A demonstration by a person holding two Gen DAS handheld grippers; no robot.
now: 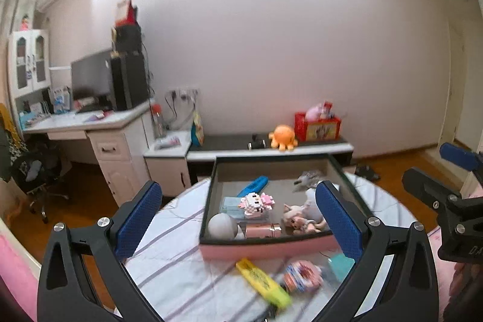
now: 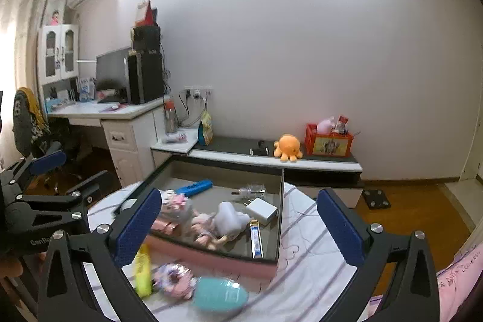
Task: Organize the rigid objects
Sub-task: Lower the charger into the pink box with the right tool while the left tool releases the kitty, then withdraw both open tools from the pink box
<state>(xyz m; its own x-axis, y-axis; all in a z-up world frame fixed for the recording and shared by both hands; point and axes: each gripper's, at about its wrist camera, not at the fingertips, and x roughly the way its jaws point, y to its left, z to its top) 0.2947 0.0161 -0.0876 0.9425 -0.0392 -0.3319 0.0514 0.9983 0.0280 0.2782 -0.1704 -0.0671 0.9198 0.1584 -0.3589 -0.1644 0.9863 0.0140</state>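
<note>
A shallow box with a pink front wall [image 1: 265, 249] [image 2: 211, 257] sits on a round table under a striped cloth. In it lie a blue bar [image 1: 253, 185], a pink-and-white block figure [image 1: 256, 202], a white ball-shaped item [image 1: 222, 227], a pink cylinder [image 1: 261, 230], a small doll [image 1: 297, 221] and a white charger [image 2: 262, 211]. In front of the box lie a yellow marker [image 1: 262, 282] [image 2: 142, 270], a pink patterned item [image 1: 302, 275] and a teal item [image 2: 220, 293]. My left gripper [image 1: 238, 195] and right gripper [image 2: 240, 198] hover above, both wide open and empty.
Behind the table runs a low cabinet [image 1: 271, 148] with an orange octopus plush [image 1: 283, 138] and a red crate [image 1: 317, 127]. A desk with a monitor [image 1: 90, 77] and an office chair [image 1: 36, 174] stand at the left. Wooden floor surrounds the table; pink bedding lies at the right.
</note>
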